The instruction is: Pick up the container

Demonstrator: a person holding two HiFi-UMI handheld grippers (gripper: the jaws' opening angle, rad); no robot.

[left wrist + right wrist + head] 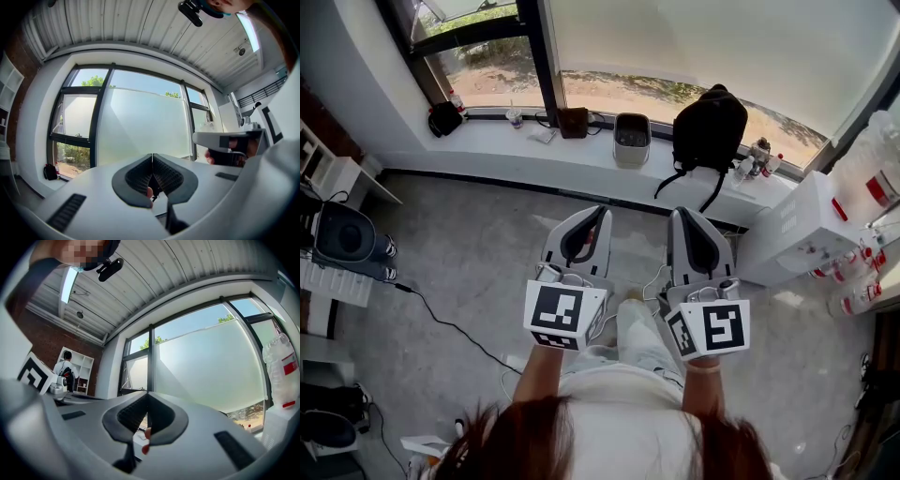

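Container (pixel 631 139) on windowsill (pixel 591 156), left of backpack (pixel 710 127), seemingly apart.

I've got the right gripper (pixel 147 395) with its jaws pressed together, aimed at the frosted window (pixel 206 366). Bottles (pixel 281 369) (red labels) stand at the right edge; far left, a person (pixel 65 364) by white shelves (pixel 85 373).

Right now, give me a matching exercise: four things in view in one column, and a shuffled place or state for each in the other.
1 backpack
2 container
3 cable
4 left tongs

A lying on the floor
B shut
C on the sill, straps hanging over its edge
D on the sill, top open, next to a brown pouch

Pairs: 1-C, 2-D, 3-A, 4-B
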